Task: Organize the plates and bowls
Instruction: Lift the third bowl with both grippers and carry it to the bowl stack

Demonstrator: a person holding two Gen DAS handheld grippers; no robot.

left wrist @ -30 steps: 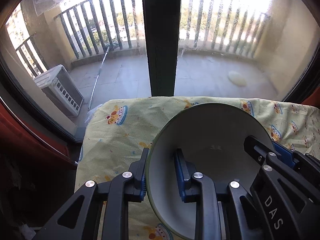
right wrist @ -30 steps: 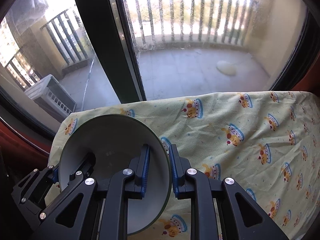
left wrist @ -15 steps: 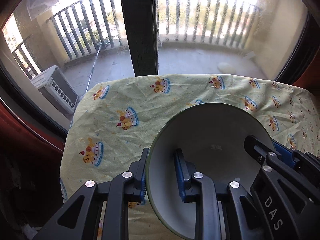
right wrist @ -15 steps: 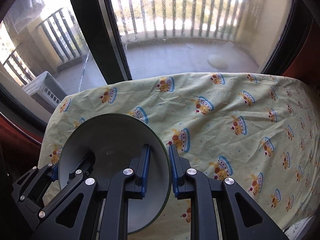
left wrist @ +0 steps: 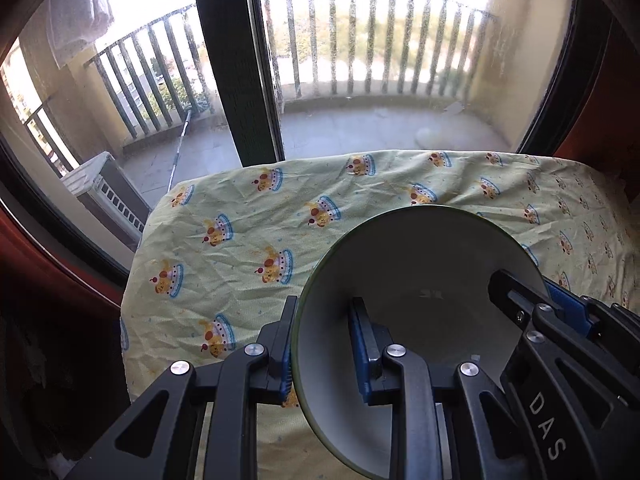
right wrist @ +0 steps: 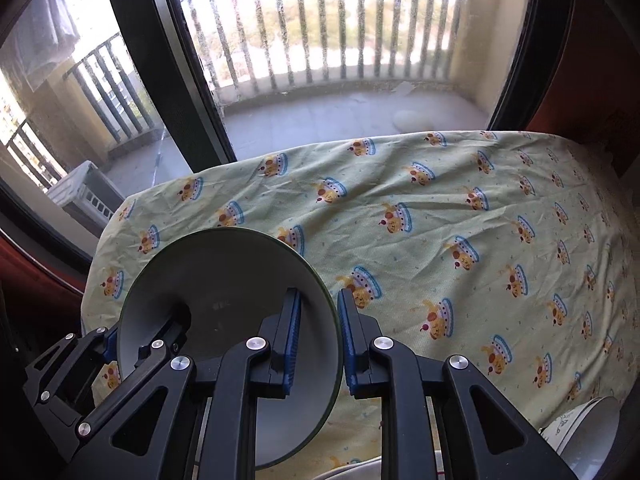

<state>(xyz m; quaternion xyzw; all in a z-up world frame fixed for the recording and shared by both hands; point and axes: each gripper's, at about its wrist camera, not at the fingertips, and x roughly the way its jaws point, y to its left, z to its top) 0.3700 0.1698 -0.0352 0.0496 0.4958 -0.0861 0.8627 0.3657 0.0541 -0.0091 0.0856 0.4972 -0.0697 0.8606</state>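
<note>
Both grippers hold one grey bowl with a green rim above the table. In the left wrist view my left gripper (left wrist: 322, 346) is shut on the left rim of the bowl (left wrist: 424, 276), and the right gripper (left wrist: 560, 312) clamps its right rim. In the right wrist view my right gripper (right wrist: 318, 338) is shut on the right rim of the bowl (right wrist: 224, 280), and the left gripper (right wrist: 120, 336) clamps its left rim. A white patterned dish (right wrist: 588, 436) sits at the lower right, partly cut off.
The table wears a yellow cloth with a crown print (left wrist: 248, 240), also shown in the right wrist view (right wrist: 460, 216). Behind its far edge is a large window with a dark frame post (left wrist: 232, 60) and a balcony railing (right wrist: 340, 28).
Both grippers and the bowl have pulled back from the window. More of the tablecloth shows ahead, and the white dish has come into view at the lower right.
</note>
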